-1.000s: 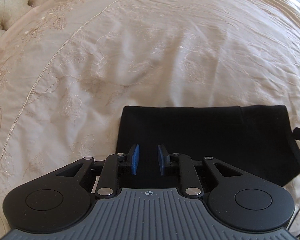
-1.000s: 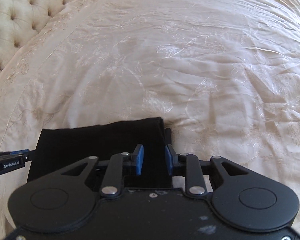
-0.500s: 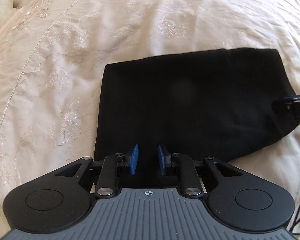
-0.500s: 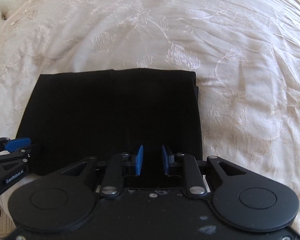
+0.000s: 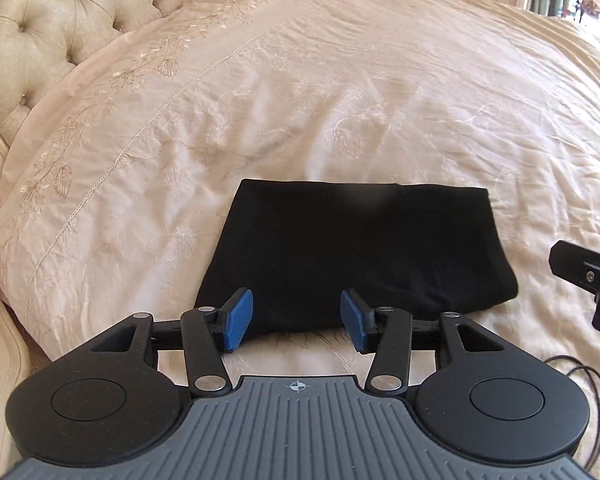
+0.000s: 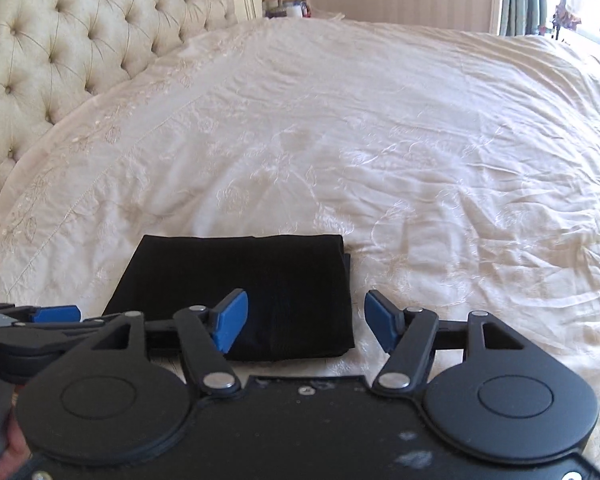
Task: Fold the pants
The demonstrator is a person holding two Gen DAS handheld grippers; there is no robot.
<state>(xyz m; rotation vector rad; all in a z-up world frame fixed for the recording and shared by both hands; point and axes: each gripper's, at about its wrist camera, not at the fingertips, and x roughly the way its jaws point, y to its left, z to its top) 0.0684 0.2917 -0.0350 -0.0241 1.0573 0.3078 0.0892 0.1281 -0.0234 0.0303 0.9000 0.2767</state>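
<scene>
My left gripper [image 5: 296, 322] and right gripper [image 6: 306, 322] both gape empty; folded pants [image 5: 352, 252] lie at twelve o'clock on the bedspread [image 5: 340, 100].

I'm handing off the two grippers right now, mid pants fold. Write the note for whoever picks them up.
Left gripper: open, empty, at the near edge of the black pants.
Right gripper: open, empty, by the pants' near right corner.
Pants: a compact, roughly rectangular folded stack, flat on the cream embroidered bedspread, near the tufted headboard.
Done: the folds look finished; nothing is gripped.
Left: probably just tidy the layered right edge, if anything, then back both grippers away.
</scene>
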